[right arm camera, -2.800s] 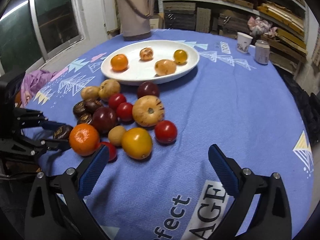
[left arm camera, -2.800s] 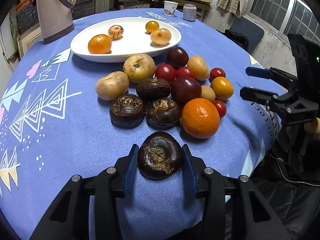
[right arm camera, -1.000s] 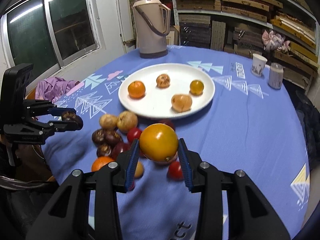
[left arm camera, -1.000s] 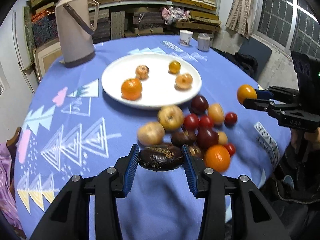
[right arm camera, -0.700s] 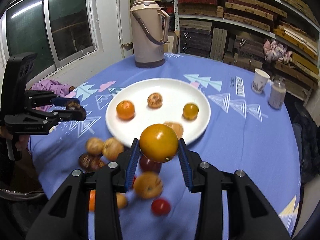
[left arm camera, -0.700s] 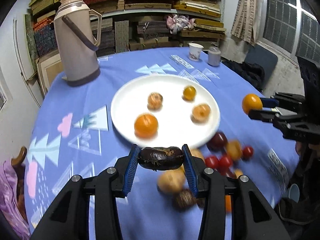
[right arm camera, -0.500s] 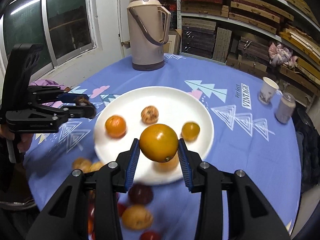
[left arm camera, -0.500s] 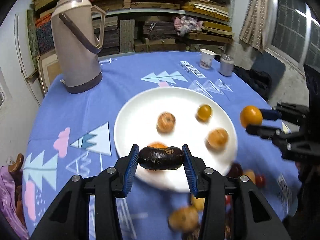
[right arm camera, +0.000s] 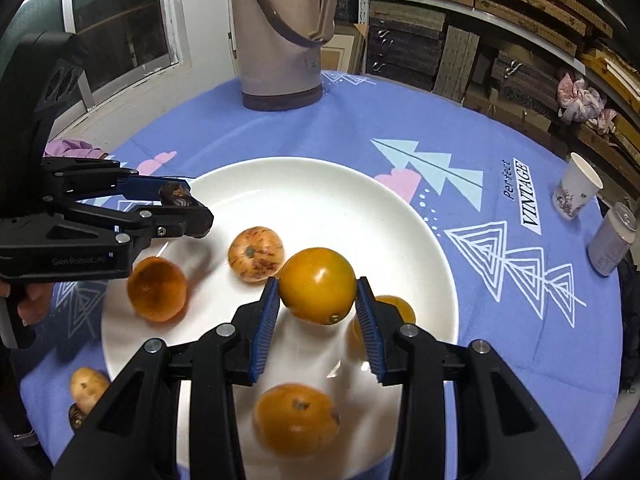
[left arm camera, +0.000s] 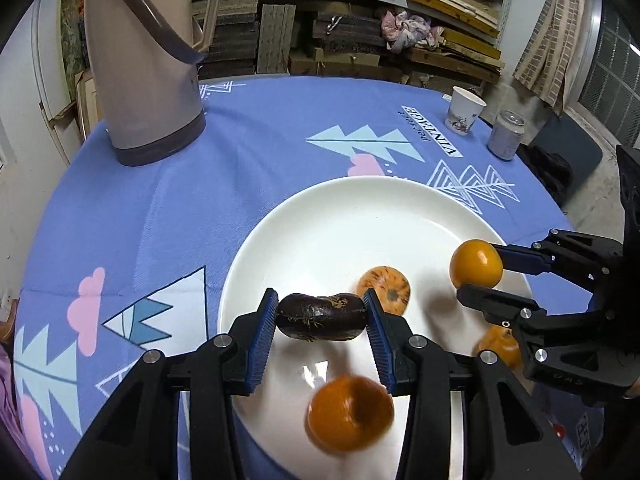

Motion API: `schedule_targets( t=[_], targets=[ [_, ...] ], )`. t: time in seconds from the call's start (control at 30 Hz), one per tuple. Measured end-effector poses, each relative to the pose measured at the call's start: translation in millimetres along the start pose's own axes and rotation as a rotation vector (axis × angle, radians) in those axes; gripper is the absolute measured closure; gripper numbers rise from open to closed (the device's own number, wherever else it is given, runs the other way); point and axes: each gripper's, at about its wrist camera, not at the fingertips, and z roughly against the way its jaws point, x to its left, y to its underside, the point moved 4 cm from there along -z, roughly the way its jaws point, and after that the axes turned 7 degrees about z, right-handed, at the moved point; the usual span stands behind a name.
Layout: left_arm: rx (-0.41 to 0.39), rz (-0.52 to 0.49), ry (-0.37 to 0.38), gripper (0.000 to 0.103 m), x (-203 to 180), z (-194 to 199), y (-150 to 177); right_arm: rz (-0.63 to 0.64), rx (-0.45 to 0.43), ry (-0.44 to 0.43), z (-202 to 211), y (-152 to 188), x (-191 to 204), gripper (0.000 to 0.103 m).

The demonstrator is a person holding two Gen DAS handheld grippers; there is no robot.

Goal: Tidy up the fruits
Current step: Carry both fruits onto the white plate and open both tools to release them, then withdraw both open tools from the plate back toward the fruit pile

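My left gripper [left arm camera: 320, 318] is shut on a dark brown flat fruit [left arm camera: 322, 317] and holds it above the near-left part of the white plate [left arm camera: 332, 216]. My right gripper [right arm camera: 317, 298] is shut on a yellow-orange tomato [right arm camera: 317, 285] above the plate's middle [right arm camera: 320, 188]. It also shows in the left wrist view [left arm camera: 476, 264]. On the plate lie an orange [right arm camera: 157, 290], a speckled fruit [right arm camera: 256, 253], a small yellow fruit [right arm camera: 396, 309] and another orange-brown fruit [right arm camera: 297, 420]. The left gripper shows in the right wrist view [right arm camera: 176, 200].
A tall beige thermos [left arm camera: 144, 60] stands at the table's far left. A paper cup [left arm camera: 462, 110] and a can [left arm camera: 506, 135] stand far right. A potato [right arm camera: 89, 389] and a dark fruit [right arm camera: 76, 416] lie off the plate's near-left. Shelves stand behind the table.
Both grippers picked fruits from the pile, lifted them and carried them forward over the plate. Now both are lower and closer to the plate than half a second ago.
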Motion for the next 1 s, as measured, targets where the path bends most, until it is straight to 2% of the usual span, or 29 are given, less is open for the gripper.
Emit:
schedule_targets(
  t=[0.13, 0.23, 0.3, 0.4, 0.47, 0.53, 0.7, 0.8, 1.0],
  targets=[
    [0.008, 0.016, -0.01, 0.058, 3, -9, -4, -0.003, -0.002, 0.023, -10, -5, -5, 0.064],
    [-0.004, 0.046, -0.028, 0.029, 7, -7, -7, -0.031, -0.026, 0.038, -6, -8, -9, 0.054],
    [-0.035, 0.057, -0.026, 0.028, 9, 2, -7, -0.038, -0.053, 0.032, 5, -6, -9, 0.047],
    [-0.037, 0.041, -0.03, 0.028, 7, 12, -1, -0.029, -0.062, 0.052, 18, 0, -7, 0.045],
    [-0.036, 0.027, -0.033, 0.024, 4, 19, 6, -0.043, -0.073, 0.056, 31, 9, -7, 0.038],
    [-0.041, 0.01, -0.039, 0.021, 1, 28, 16, -0.061, -0.091, 0.076, 47, 20, -8, 0.024],
    [-0.061, -0.028, -0.051, 0.017, -7, 54, 46, -0.074, -0.102, 0.136, 80, 51, -1, 0.008],
    [-0.065, -0.036, -0.05, 0.014, -11, 67, 62, -0.085, -0.092, 0.152, 95, 71, 6, 0.005],
    [-0.067, -0.041, -0.061, 0.01, -14, 89, 97, -0.159, -0.079, 0.144, 120, 112, 22, 0.005]
  ],
)
